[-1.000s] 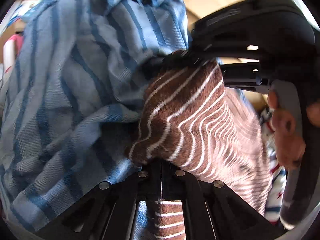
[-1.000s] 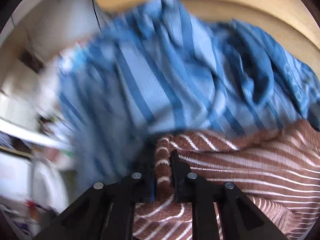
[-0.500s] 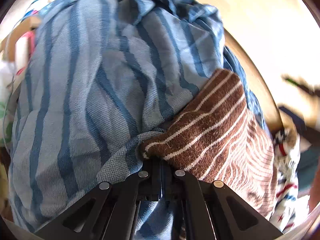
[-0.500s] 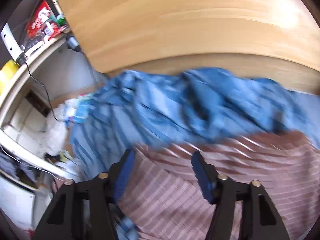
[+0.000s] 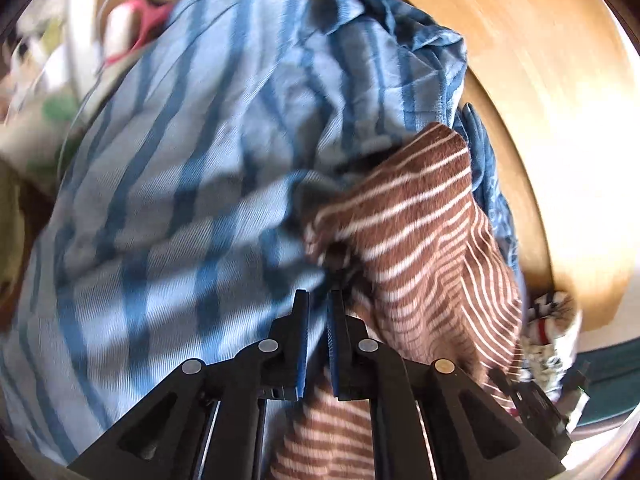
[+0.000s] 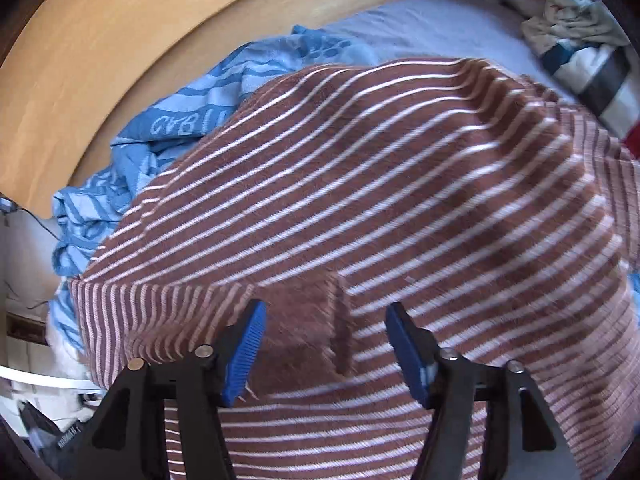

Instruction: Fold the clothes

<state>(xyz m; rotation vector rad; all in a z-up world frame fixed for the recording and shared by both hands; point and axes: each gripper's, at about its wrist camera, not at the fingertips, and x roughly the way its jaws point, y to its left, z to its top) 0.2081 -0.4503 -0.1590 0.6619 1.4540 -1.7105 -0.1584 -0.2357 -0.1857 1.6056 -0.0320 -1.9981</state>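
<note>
The left gripper (image 5: 317, 300) has its fingers a narrow gap apart and opening, with no cloth visibly pinched between them. The right gripper (image 6: 324, 312) has its fingers wide apart and opening over the brown striped garment (image 6: 380, 184). That garment lies on the blue striped cloth (image 5: 192, 152), beside the wooden board (image 6: 100, 52) and a patterned cloth (image 6: 580, 40).

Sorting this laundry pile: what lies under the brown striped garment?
A blue patterned cloth sticks out from under the brown striped garment's far edge, on a pale blue sheet. Anything else beneath is covered.
</note>
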